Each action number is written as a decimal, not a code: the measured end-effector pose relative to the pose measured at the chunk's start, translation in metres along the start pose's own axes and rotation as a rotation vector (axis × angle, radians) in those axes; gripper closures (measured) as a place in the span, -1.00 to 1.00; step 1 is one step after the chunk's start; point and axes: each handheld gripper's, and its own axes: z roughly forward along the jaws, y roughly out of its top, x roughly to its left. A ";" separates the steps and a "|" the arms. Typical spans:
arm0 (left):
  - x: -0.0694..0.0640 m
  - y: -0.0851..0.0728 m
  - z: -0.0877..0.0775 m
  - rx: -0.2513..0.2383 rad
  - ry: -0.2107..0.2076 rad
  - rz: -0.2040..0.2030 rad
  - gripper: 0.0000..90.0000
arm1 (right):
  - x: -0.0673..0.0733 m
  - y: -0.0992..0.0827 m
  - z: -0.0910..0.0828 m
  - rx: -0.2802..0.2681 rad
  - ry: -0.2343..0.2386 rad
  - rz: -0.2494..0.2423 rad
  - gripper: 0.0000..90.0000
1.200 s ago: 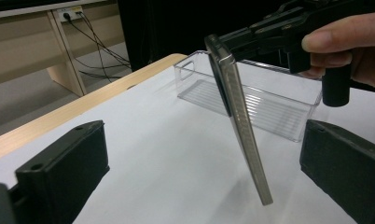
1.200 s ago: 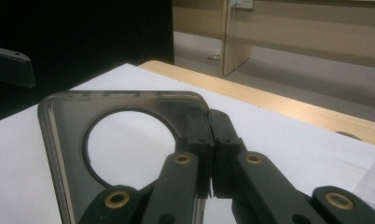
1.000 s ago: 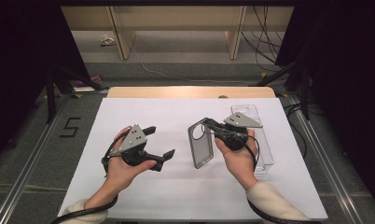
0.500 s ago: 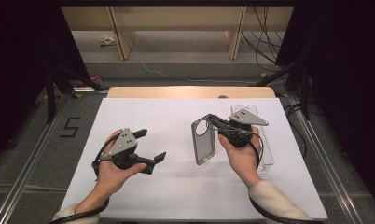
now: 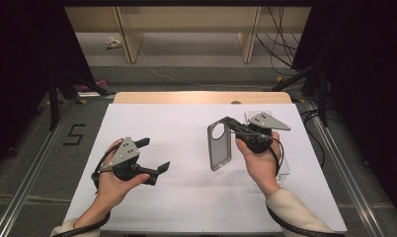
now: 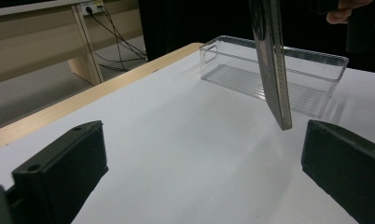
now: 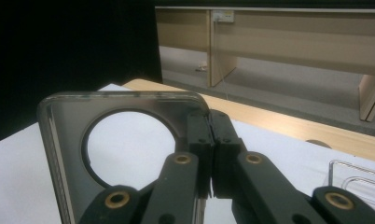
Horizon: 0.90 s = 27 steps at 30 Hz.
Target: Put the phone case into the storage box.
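Your right gripper point(image 5: 234, 125) has its jaws pinched shut on the top edge of the phone case point(image 5: 219, 146), which hangs long-side down over the counter point(image 5: 186, 123), and your left gripper point(image 5: 154, 159) waits wide open to its left.

Between the left gripper's point(image 5: 154, 157) spread jaws lies bare white table point(image 5: 186, 197) — open passage ahead. Farther along that line the phone case point(image 5: 219, 146), hung upright from the right gripper point(image 5: 227, 121), blocks the way, and the clear tray point(image 6: 274, 74) stands just behind it — near the table's far edge.
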 end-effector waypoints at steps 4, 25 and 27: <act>0.002 -0.002 -0.002 0.001 0.007 0.000 -1.00 | -0.003 0.001 -0.001 -0.007 -0.006 0.004 0.98; 0.005 -0.007 -0.003 0.011 0.018 -0.012 -1.00 | -0.015 0.008 -0.008 -0.031 -0.036 0.020 0.98; 0.005 -0.007 -0.003 0.011 0.019 -0.012 -1.00 | -0.015 0.009 -0.008 -0.032 -0.037 0.022 0.98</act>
